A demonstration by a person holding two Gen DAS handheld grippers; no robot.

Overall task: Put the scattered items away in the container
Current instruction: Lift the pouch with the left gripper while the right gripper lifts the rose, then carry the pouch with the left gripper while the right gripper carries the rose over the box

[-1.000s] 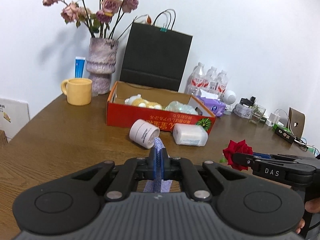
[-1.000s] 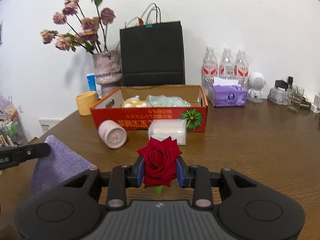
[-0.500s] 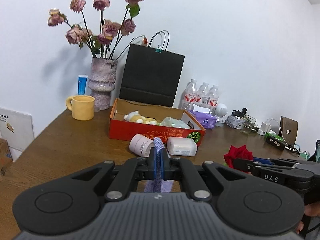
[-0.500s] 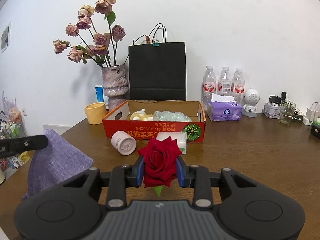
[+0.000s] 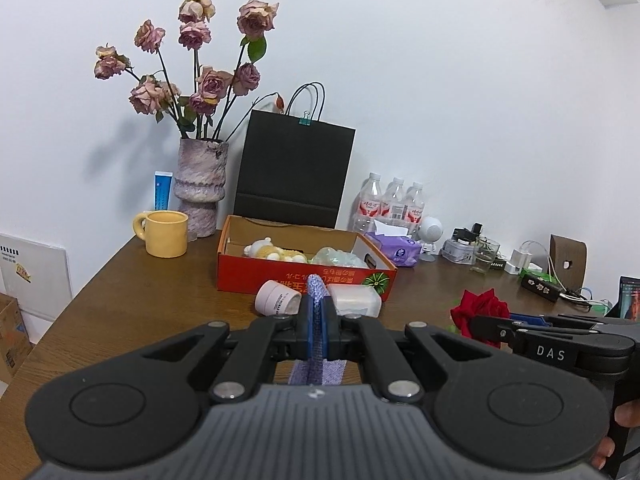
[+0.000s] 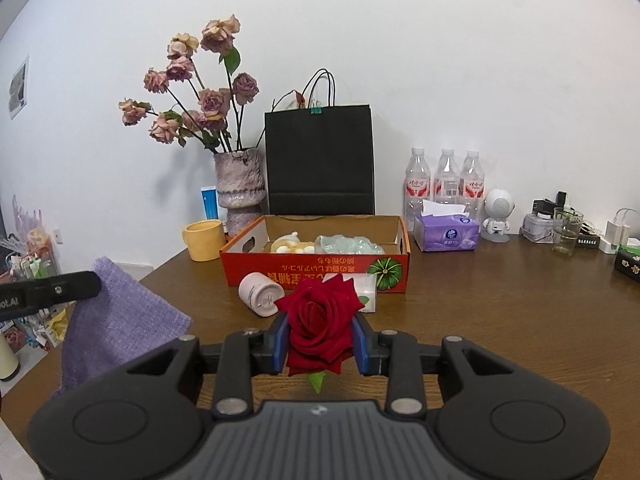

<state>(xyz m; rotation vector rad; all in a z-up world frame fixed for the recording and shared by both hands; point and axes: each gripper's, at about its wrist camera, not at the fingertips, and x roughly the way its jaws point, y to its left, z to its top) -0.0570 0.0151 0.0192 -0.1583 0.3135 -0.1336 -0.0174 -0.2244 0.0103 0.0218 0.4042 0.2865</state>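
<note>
Left tool (image 5: 318, 320) pinches limp purple cloth (image 6: 116, 320) by one edge; it drapes below. Right tool (image 6: 320, 338) nips soft red rose (image 6: 318, 322) at bloom, crushable. Box (image 6: 316, 270) ahead of both.

Bright, even indoor light, soft and diffuse. Faint grey shadow (leftward) behind the dried pink roses in the mottled ceramic vase (image 5: 202, 184) on the plain white wall (image 6: 460, 60). Sharp centrally; fisheye bending and dark vignetted corners at the frame edges.
</note>
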